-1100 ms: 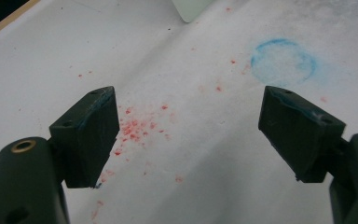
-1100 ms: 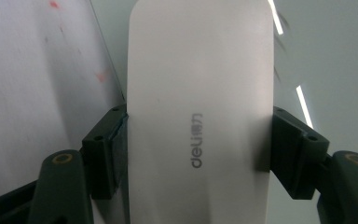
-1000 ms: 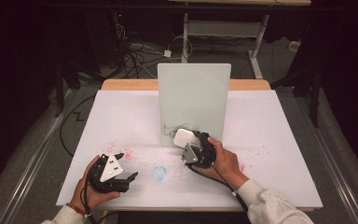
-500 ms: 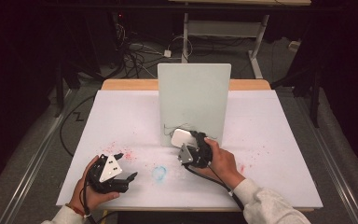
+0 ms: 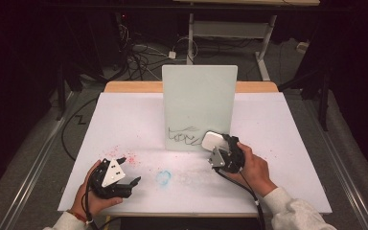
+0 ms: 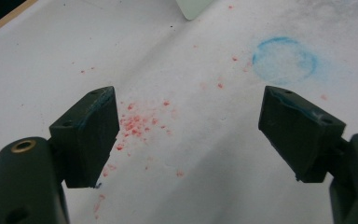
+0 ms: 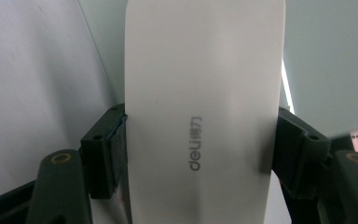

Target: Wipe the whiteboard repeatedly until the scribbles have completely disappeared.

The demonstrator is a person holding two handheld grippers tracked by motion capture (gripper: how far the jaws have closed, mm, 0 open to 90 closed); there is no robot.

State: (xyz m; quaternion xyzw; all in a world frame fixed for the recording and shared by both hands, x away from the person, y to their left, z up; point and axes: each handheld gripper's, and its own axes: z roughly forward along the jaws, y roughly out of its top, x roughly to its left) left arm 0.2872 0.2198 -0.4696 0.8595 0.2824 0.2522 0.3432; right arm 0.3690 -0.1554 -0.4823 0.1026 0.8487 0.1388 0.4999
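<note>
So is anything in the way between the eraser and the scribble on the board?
Nothing visible. The right gripper holds the white eraser against the upright board, just right of the dark scribble. Bare board lies between them. The left gripper rests open, far off on the table.

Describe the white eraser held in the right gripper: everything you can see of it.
The eraser is a smooth, off-white oblong block with rounded corners, plastic by its look, with a grey "deli" logo printed on its back. The right gripper is shut on it, one black jaw pressing each long side. In the high view it sits at the lower right corner of the upright pale green board, just right of the dark scribble. Whether its face touches the board cannot be told.
</note>
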